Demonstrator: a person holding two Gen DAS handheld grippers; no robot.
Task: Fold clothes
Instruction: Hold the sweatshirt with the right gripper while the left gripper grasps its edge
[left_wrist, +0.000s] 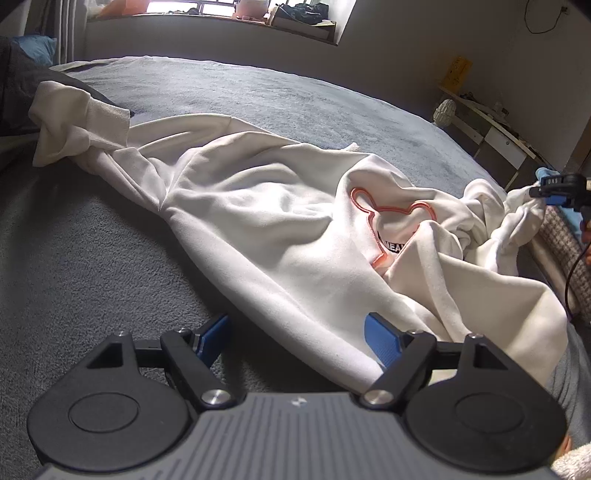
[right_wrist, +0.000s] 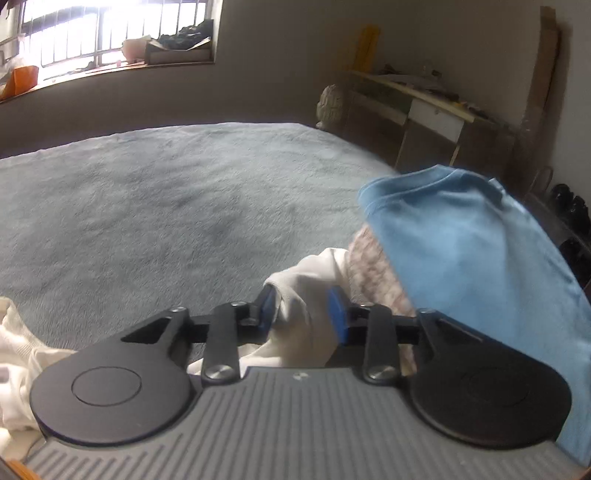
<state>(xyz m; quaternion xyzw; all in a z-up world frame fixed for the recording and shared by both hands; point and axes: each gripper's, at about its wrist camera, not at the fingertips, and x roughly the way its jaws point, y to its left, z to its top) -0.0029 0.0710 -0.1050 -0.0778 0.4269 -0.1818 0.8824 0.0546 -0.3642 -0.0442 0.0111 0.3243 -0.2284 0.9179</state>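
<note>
A crumpled white sweatshirt (left_wrist: 280, 221) with an orange outline print (left_wrist: 388, 214) lies spread across the grey bed cover (left_wrist: 258, 92). One sleeve (left_wrist: 74, 125) trails to the far left. My left gripper (left_wrist: 295, 341) stands open low over the near hem, one blue pad (left_wrist: 380, 343) resting on the cloth and the other over bare blanket. At the right edge, my right gripper (left_wrist: 550, 188) has a bunched end of the sweatshirt (right_wrist: 303, 295) filling the gap between its blue pads (right_wrist: 338, 317), and the cloth rises up to it.
A blue garment (right_wrist: 461, 240) lies on a checked fabric pile (right_wrist: 376, 266) just right of the right gripper. A dark pillow (left_wrist: 14, 92) sits at the far left. A desk with shelves (right_wrist: 424, 99) stands beyond the bed's right edge, a window ledge behind.
</note>
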